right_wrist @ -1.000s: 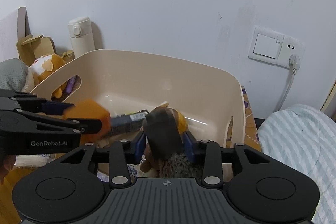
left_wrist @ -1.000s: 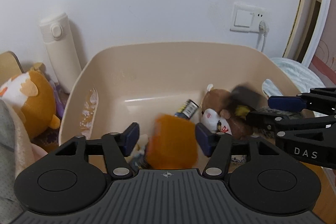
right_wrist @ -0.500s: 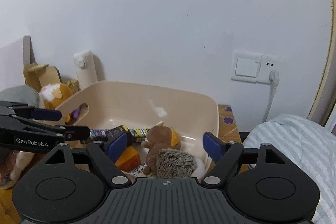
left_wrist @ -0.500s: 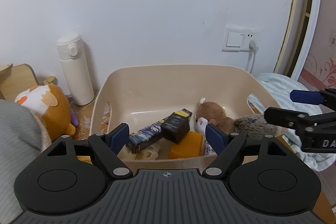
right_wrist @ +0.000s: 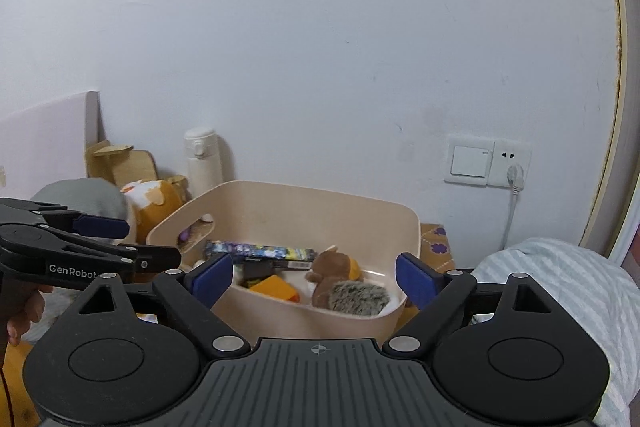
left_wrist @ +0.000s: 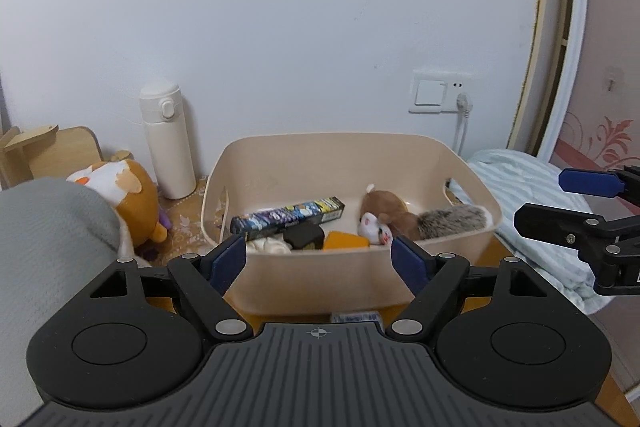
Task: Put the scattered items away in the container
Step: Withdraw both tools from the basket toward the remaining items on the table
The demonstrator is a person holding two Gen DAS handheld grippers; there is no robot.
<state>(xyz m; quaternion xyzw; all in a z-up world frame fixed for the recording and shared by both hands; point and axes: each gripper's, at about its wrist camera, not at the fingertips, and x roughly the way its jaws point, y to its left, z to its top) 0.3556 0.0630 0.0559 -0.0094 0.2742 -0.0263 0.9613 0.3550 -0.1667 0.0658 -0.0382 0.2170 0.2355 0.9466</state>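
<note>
A beige plastic bin (left_wrist: pixel 316 275) (right_wrist: pixel 316 323) stands on the floor against the wall. In it lie a long dark printed box (left_wrist: pixel 288 218) (right_wrist: pixel 260 251), an orange block (left_wrist: pixel 345 241) (right_wrist: pixel 276 287), a brown plush hedgehog (left_wrist: pixel 424 217) (right_wrist: pixel 348 291) and a small black box (left_wrist: pixel 304 235). My left gripper (left_wrist: pixel 318 259) is open and empty, in front of the bin's near wall. My right gripper (right_wrist: pixel 314 279) is open and empty, also pulled back from the bin; it shows at the right of the left wrist view (left_wrist: pixel 576 205).
An orange and white plush (left_wrist: pixel 128 195) (right_wrist: pixel 154 203) and a white flask (left_wrist: pixel 168 143) (right_wrist: pixel 204 163) stand left of the bin. A grey cushion (left_wrist: pixel 44 259) is at near left. A striped blanket (left_wrist: pixel 532 215) (right_wrist: pixel 560 291) lies right. A wall socket with a plug (left_wrist: pixel 440 95) is behind.
The left gripper let go of the orange block and the right let go of the hedgehog; both now lie in the bin. Both grippers opened and drew back and up from the bin.
</note>
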